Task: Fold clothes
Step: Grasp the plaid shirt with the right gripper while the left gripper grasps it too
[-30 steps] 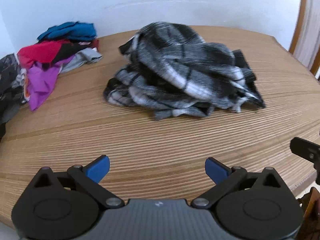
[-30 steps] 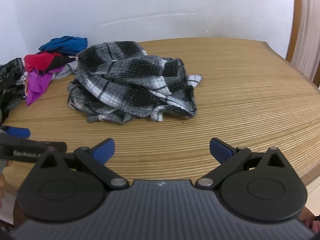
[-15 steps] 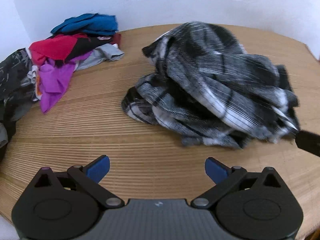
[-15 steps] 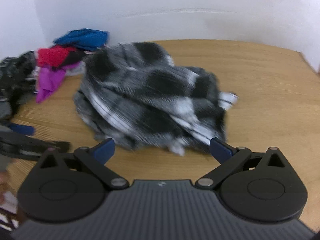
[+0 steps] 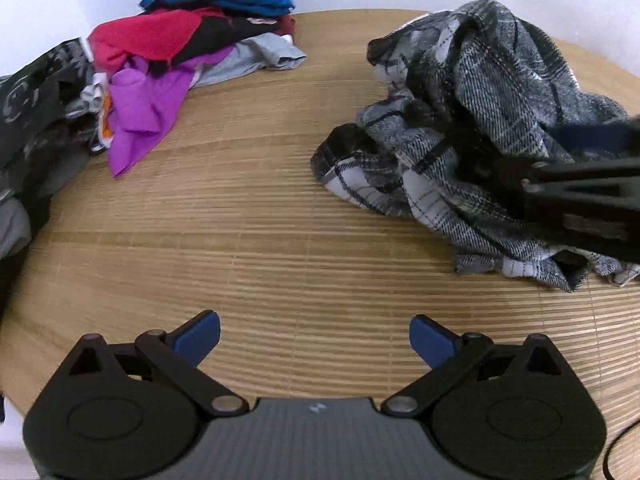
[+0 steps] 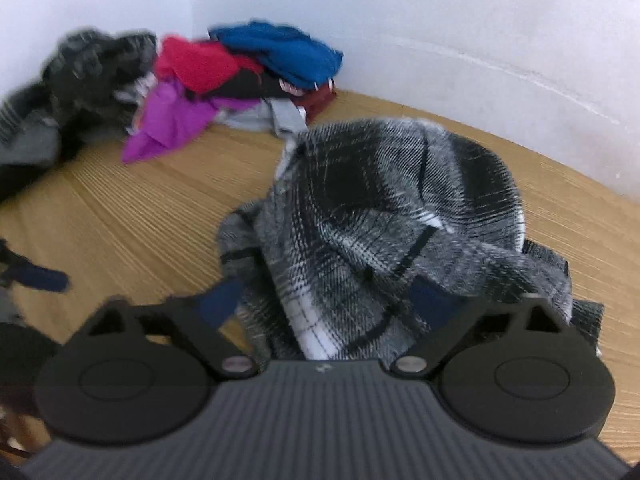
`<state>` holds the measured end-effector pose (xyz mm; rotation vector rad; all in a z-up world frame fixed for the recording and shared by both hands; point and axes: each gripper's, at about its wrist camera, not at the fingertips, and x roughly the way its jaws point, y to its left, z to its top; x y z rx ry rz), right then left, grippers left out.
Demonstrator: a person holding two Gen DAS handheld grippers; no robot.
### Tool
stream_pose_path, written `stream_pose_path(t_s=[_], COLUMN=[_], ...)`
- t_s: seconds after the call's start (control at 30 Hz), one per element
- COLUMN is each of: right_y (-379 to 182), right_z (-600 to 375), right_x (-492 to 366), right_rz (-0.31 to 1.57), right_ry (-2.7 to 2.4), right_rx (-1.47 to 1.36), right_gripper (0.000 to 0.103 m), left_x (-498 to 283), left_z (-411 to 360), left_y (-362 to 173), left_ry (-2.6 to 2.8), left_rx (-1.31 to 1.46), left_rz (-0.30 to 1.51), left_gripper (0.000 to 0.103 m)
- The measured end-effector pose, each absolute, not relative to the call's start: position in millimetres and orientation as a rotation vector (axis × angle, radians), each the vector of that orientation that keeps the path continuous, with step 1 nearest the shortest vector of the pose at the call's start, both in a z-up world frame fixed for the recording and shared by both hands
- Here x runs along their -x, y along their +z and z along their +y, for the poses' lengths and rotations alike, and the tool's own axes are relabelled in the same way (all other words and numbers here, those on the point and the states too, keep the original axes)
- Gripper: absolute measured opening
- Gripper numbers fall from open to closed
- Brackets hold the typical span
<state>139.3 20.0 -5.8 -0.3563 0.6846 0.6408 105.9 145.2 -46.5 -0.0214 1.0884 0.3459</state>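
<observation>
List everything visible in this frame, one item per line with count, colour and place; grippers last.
plaid shirt: one, black, grey and white, crumpled on the table's right side.
clothes pile: one heap, blue, red, purple, grey and black pieces, far left by the wall.
dark garment: one, black-grey patterned, left table edge.
table: one, light ribbed wood.
wall: white, behind the table.
left gripper: one, black with blue pads, open over bare wood.
right gripper: one, black with blue pads, open, fingers straddling the shirt's near edge.
</observation>
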Motion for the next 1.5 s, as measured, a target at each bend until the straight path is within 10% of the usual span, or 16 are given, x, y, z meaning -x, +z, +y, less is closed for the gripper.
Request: stream_pose_path(t_s=[0.07,0.7,0.9,1.13,1.43,1.5], right_y=[-15.2,51.2,40.2,84.9,16.4,-0.7], right_z=[25.2,-205.5,-220.8,-123.7,-59.6,-57.9], right_x=[-143.6,-106.6,-95.0,-102.8,-207.5,-208.1], right_rz=[0.718,0.641,0.794,0.46,0.744,0.773], right_ry=[0.579,-0.358,-0.183,0.258,0.314,0.32], right_rx=[0.398,0.111,-0.085,0.149,0.468,0.459], right_gripper=[0.015,0.004,0.013,0.089,0.087,0.069], left_x=[-114.9,-176.3,-182.2,-188.6,-229.4,-234.5], left_z=[144.8,146.2,149.0,142.9,139.2,145.1], left_y=[-46.7,-47.3,-47.0,-47.3,-86.8,-92.8], left_ry=[0.312,0.078,0.056,0.043,-0.012,0.011], left_rx=[0.011,-0.048,-0.048,-0.106,0.064,0.142], left_rz=[1.079,1.013,1.012,0.979,1.104,1.098], left_gripper=[0.102,0.102,0.102,0.102,0.101,0.085])
